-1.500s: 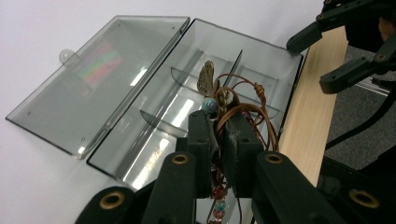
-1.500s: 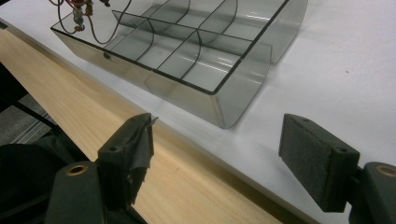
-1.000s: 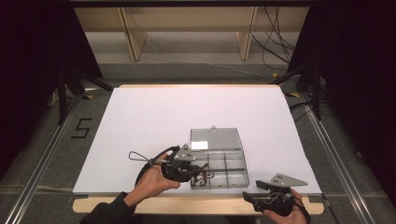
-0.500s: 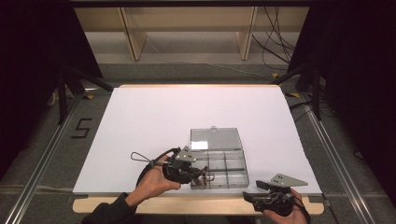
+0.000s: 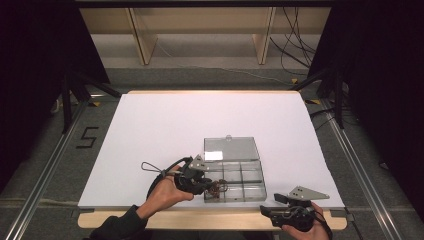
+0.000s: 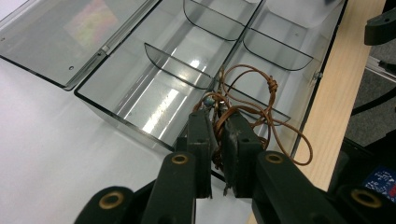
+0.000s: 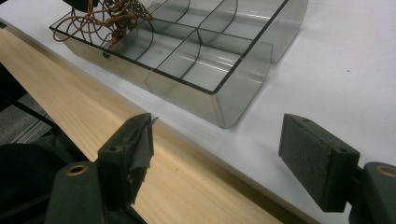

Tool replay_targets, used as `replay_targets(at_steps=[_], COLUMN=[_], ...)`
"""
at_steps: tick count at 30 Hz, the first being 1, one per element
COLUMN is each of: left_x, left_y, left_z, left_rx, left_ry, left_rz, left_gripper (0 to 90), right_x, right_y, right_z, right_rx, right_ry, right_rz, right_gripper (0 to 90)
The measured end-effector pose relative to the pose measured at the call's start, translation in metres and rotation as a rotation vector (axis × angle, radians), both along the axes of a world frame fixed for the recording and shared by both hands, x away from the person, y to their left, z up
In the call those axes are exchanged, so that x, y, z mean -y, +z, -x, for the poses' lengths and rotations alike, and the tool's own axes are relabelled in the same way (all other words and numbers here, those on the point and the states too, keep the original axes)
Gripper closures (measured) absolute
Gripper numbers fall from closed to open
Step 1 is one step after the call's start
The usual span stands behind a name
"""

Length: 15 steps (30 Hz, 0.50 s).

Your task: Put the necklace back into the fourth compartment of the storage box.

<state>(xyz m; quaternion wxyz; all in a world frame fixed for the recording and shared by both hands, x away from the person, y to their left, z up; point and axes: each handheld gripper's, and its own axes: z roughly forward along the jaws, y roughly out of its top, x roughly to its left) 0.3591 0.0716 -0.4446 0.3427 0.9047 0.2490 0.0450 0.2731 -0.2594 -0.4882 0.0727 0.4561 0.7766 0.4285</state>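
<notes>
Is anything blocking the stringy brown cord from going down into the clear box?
Nothing visible does. The left gripper pinches the brown cord over the open clear box; its lid lies flat, and loops already hang inside a compartment.

A tangled brown cord necklace hung over the near-left compartment of a clear plastic organiser box. The box lay near the table's front edge, its lid open flat behind it.

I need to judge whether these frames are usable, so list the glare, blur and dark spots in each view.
High view: white table sheet evenly lit, surroundings near black. Left gripper view: bright glare streaks on the clear compartment box floor, rainbow sheen on its open lid; brown cord sharp. Right gripper view: box rim crisp, near jaw pads slightly soft.
</notes>
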Motion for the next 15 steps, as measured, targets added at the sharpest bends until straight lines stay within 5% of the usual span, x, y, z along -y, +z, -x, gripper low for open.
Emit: replay_targets(at_steps=[3, 5, 7, 14, 15], left_x=[0.0002, 0.0007, 0.002, 0.0039, 0.0044], left_y=[0.0008, 0.0015, 0.0026, 0.0044, 0.004], left_z=[0.0009, 0.0027, 0.0043, 0.0, -0.0001], left_rx=[0.014, 0.022, 0.034, 0.061, 0.072], left_ry=[-0.013, 0.007, 0.034, 0.048, 0.054], left_rz=[-0.01, -0.003, 0.022, 0.012, 0.009], left_gripper=[81.0, 80.8, 80.9, 81.7, 81.5], right_x=[0.0016, 0.0, -0.0001, 0.0001, 0.002], right_y=[-0.0014, 0.0001, 0.0001, -0.0003, -0.0006], right_z=[-0.0024, 0.0001, 0.0001, -0.0003, -0.002], right_rx=[0.043, -0.001, 0.0, 0.007, 0.038], right_ry=[0.017, 0.002, 0.002, 0.003, 0.017], right_rz=[0.012, 0.0, -0.001, -0.002, 0.02], right_gripper=[27.3, 27.3, 27.3, 27.3, 27.2])
